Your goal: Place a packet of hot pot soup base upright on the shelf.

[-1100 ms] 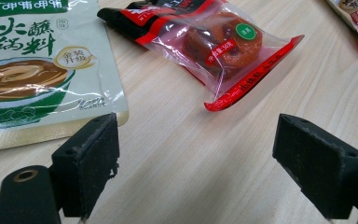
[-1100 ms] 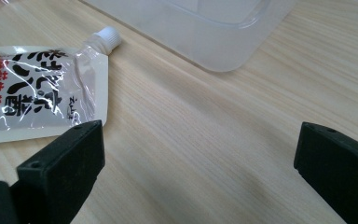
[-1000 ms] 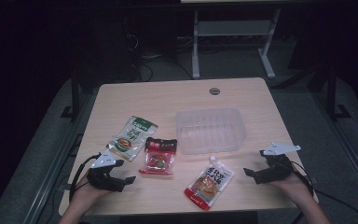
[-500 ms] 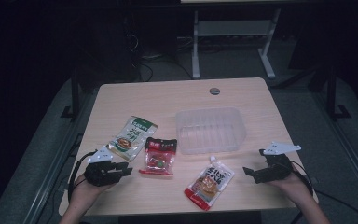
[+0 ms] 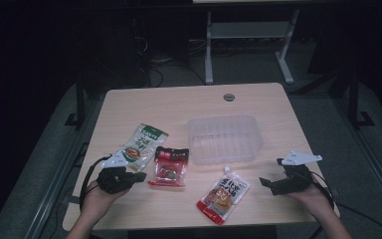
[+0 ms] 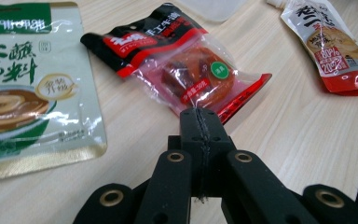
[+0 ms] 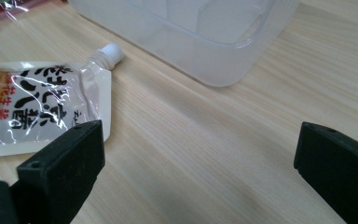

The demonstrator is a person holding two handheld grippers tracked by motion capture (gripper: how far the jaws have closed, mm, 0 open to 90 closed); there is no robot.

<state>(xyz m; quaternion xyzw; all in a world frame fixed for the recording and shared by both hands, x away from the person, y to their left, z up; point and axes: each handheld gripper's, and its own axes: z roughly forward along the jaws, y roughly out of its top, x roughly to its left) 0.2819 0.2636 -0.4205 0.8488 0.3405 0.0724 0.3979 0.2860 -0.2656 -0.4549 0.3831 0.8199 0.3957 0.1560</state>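
A red snack packet (image 5: 169,167) (image 6: 186,70) lies at the table's front middle, with a green pouch (image 5: 143,142) (image 6: 23,79) to its left. A spouted pouch (image 5: 224,194) (image 7: 32,107) lies to its right, and a clear plastic container (image 5: 224,138) (image 7: 191,32) stands behind. My left gripper (image 5: 142,177) (image 6: 199,112) hovers just short of the red packet's near edge. Its jaws have just been closing and now meet with nothing between them. My right gripper (image 5: 266,181) (image 7: 200,135) rests at the front right, open, pointing at bare wood between the spouted pouch and the container.
The wooden table (image 5: 179,104) has a round cable hole (image 5: 229,97) at the back. The floor around is dark, and a white desk frame (image 5: 248,35) stands behind. Cables trail from both grippers over the table's front edge.
The left gripper's jaws went from wide apart to pressed together, and that hand lifted slightly. The right gripper and the packets have kept still.
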